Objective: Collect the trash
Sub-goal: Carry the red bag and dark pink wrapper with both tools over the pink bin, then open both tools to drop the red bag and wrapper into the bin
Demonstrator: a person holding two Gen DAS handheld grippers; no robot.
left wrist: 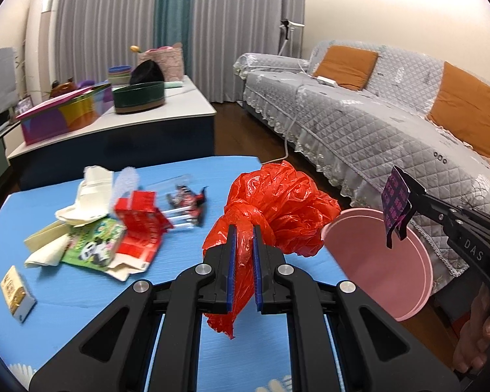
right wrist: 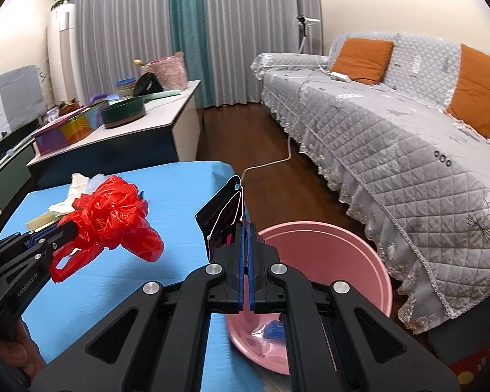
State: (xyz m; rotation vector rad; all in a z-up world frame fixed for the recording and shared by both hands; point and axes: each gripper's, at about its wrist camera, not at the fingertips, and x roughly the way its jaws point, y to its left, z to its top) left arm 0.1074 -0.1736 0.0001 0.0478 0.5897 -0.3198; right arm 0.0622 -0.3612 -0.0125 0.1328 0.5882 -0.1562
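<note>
The left gripper (left wrist: 244, 228) is clenched on a crumpled red plastic bag (left wrist: 271, 209), its blue-padded fingers (left wrist: 232, 261) pinching a gathered neck of the film so that the puffed bulk of the bag stands out beyond the tips and a loose tail hangs below them. From the right wrist view, the same bag (right wrist: 114, 215) is carried above the blue table top (right wrist: 179, 189), with a handle loop drooping under the jaws.

The right gripper (right wrist: 246, 228) is clenched on a flat dark wrapper with pink and purple print (right wrist: 223, 215), held by its lower edge and standing up and to the left of the closed pads. In the left wrist view that wrapper (left wrist: 396, 204) hangs from the right gripper (left wrist: 405, 186) above the round pink plastic basin (left wrist: 369, 254), which sits just beside the right edge of the table, between it and the grey quilted sofa (left wrist: 375, 124). A small blue scrap (right wrist: 274, 330) lies in the bottom of the basin (right wrist: 369, 261).

On the table (left wrist: 65, 294), to the left of the red bag, lies the rest of the rubbish: a torn red carton (left wrist: 140, 225), a green packet printed with a panda (left wrist: 94, 245), cream paper pieces (left wrist: 85, 202), a small dark and red wrapper (left wrist: 189, 199), and, nearer the camera and apart from the heap, a small tan box (left wrist: 16, 290).
</note>
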